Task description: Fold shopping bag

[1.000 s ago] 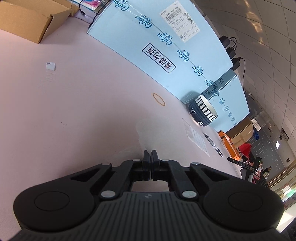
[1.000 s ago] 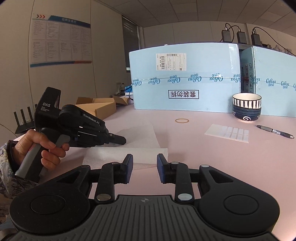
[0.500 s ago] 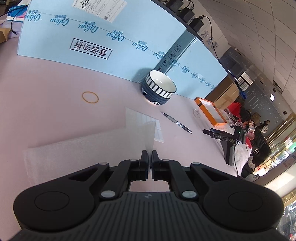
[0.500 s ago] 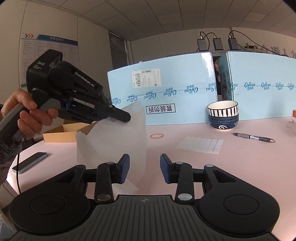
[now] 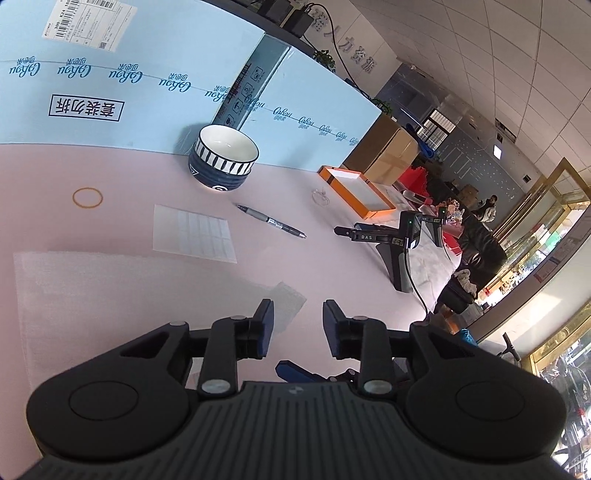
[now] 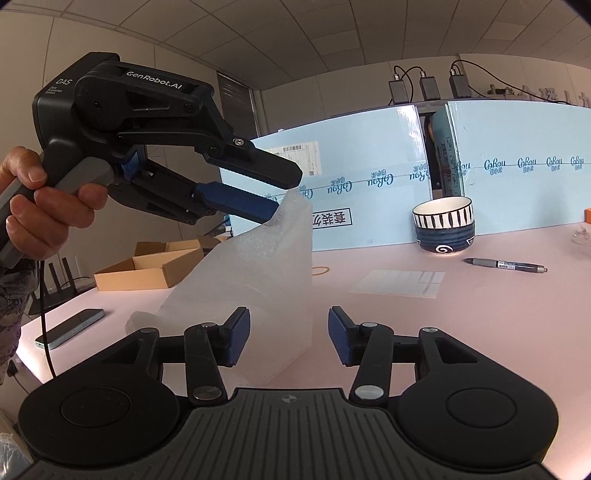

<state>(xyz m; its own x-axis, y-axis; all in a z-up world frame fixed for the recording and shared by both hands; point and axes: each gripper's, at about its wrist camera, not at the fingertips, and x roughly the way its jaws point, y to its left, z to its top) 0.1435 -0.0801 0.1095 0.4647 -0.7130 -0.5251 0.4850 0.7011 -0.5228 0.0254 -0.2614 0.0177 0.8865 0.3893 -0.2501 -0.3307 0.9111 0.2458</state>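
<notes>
Right wrist view: left gripper (image 6: pixel 284 192) is opening, the bag (image 6: pixel 258 273) corner slipping off its pad, rest draped to the table (image 6: pixel 480 314). Right gripper (image 6: pixel 288 336) opening, empty. One fold roughly in, more left, I'd guess.

Black gripper (image 6: pixel 286 194); blue pads (image 6: pixel 236 201)

Shipping label (image 5: pixel 88 24) cut by top edge, phone (image 6: pixel 70 328) part-hidden behind cable, distant shelves blurred
</notes>
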